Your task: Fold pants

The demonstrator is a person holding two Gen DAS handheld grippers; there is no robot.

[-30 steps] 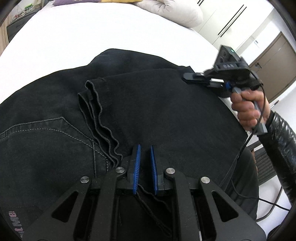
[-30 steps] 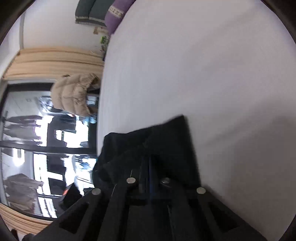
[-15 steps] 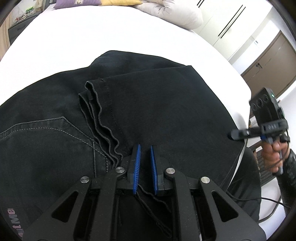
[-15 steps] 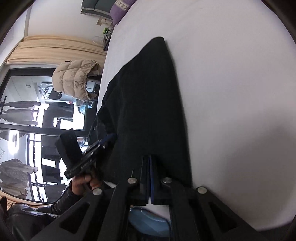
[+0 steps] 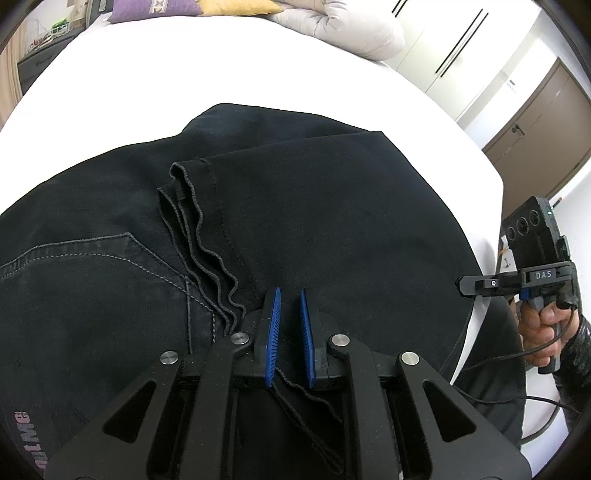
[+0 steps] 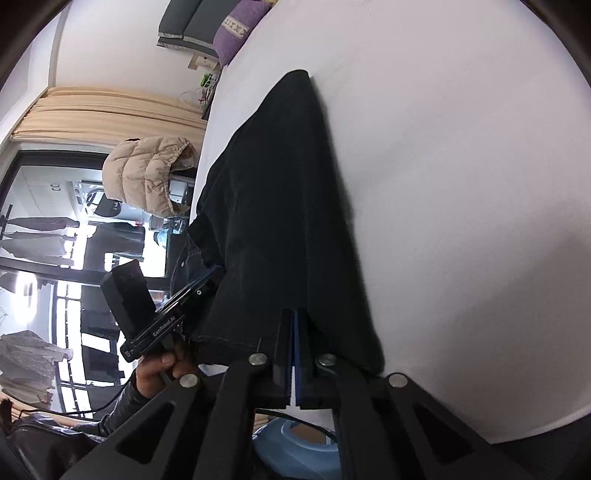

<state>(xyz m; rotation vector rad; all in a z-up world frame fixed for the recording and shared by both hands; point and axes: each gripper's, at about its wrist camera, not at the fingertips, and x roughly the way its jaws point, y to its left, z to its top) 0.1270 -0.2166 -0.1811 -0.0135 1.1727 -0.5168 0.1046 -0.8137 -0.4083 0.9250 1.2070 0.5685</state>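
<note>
**Black jeans folded once on bed; both grippers free of the cloth**

The black jeans (image 5: 314, 221) lie on the white bed sheet (image 5: 184, 74), leg section doubled over the seat. The stacked leg hems (image 5: 199, 229) rest across the back, just right of the stitched back pocket (image 5: 92, 266). The fold's right edge runs close to the mattress edge.

Left gripper (image 5: 288, 325): released. Its blue pads (image 5: 272, 332) stand apart, low over the cloth near the hems; only a loose black cord runs between them, and no denim is caught.

Right gripper (image 6: 294, 354): clenched, pads pressed together with nothing seen between them. It is held off the right side of the bed, tips aimed at the near edge of the jeans.

Assessment: the first lengthwise-to-short fold appears complete; the step in hand looks like repositioning for a further fold. The next move likely calls for each gripper to take a corner of one end through all layers, so the hems do not slide apart when lifted.

Noted elsewhere: purple cushion (image 5: 155, 6), beige puffer jacket (image 6: 147, 173).
</note>
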